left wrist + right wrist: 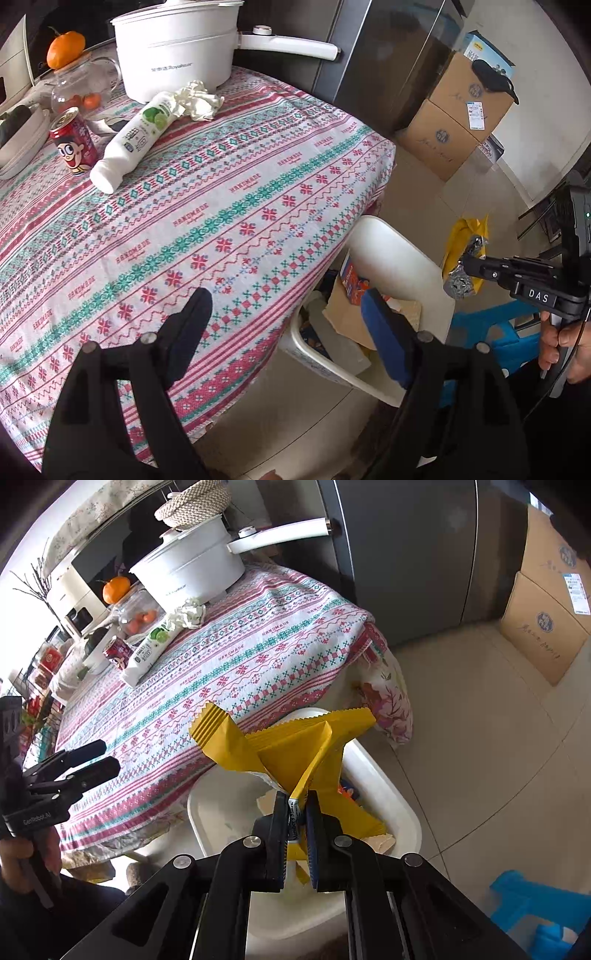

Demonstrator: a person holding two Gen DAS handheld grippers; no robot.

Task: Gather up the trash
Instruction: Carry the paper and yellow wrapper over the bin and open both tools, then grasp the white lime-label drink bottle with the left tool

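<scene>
Crinkled yellow foil wrapper pinched in right claw; left claw spread, empty.

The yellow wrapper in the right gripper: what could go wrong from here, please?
1. The right gripper pinches only a corner of the yellow wrapper; once released, the wide wrapper may catch on the white bin rim and fall on the floor.
2. The open left gripper hangs at the tablecloth edge and could snag it.

Daylight is falling on pale floor tiles; a dark fridge, perhaps, is standing behind the bench, boxes beside it.
</scene>
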